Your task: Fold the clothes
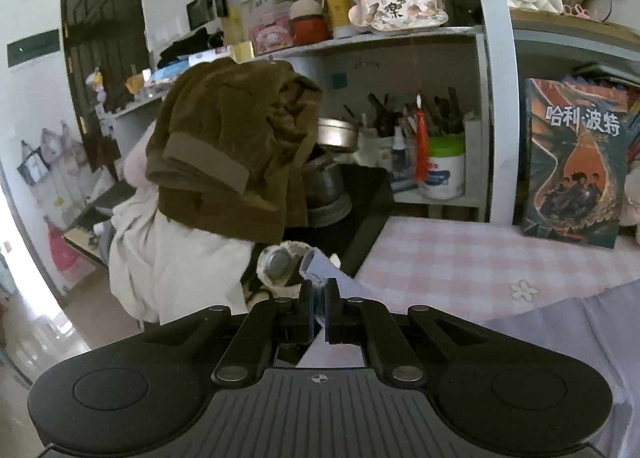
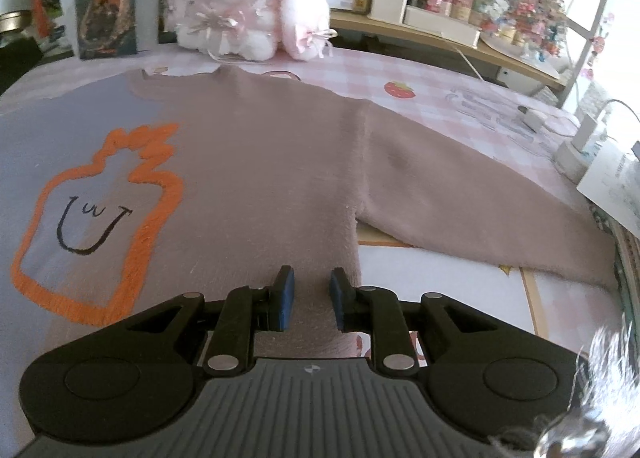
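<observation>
A fuzzy sweater, mauve-pink with a lavender panel (image 2: 260,162), lies flat on the checked tablecloth (image 2: 440,98). It bears an orange outlined figure with a drawn face (image 2: 96,218). Its right sleeve (image 2: 480,202) stretches out to the right. My right gripper (image 2: 312,296) is open, its blue pads just above the sweater's lower hem near the side seam. My left gripper (image 1: 319,308) is shut on a lavender edge of the sweater (image 1: 320,270), lifted off the table; more lavender cloth (image 1: 580,338) shows at the lower right.
A pile of olive and white clothes (image 1: 228,154) sits left of the shelf. A Harry Potter book (image 1: 572,166) and a white-pink plush toy (image 2: 248,2) stand at the table's back. A white charger and papers (image 2: 592,162) lie at the right edge.
</observation>
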`<action>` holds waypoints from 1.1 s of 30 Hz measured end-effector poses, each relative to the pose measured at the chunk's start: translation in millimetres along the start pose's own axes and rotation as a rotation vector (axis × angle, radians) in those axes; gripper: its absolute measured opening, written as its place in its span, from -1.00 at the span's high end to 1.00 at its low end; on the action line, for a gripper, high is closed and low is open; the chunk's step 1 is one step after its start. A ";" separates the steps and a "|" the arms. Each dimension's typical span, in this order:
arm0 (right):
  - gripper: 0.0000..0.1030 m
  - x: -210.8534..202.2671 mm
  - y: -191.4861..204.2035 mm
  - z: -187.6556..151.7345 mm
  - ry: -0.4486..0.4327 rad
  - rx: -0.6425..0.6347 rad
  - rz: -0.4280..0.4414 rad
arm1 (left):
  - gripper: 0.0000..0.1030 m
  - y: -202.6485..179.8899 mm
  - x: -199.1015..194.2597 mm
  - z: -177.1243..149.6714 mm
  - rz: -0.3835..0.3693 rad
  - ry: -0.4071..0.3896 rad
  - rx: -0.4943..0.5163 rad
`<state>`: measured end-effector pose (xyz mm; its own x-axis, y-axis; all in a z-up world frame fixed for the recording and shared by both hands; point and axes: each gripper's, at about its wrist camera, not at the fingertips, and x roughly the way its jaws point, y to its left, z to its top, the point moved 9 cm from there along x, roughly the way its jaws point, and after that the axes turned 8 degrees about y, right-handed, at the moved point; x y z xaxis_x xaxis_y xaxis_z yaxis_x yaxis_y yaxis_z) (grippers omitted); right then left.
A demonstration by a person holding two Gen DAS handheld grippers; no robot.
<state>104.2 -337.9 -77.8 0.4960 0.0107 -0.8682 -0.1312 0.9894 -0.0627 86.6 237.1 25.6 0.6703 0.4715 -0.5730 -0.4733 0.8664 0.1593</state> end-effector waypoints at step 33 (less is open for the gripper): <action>0.74 -69.9 2.7 -118.6 0.046 0.251 0.095 | 0.92 -160.8 -95.4 -179.0 -0.644 0.411 0.055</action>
<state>-32.6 -353.1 -75.7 0.4516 0.1040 -0.8861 0.0444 0.9893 0.1387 -3.5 23.4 -89.2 0.5326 -0.2194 -0.8174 -0.0243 0.9615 -0.2738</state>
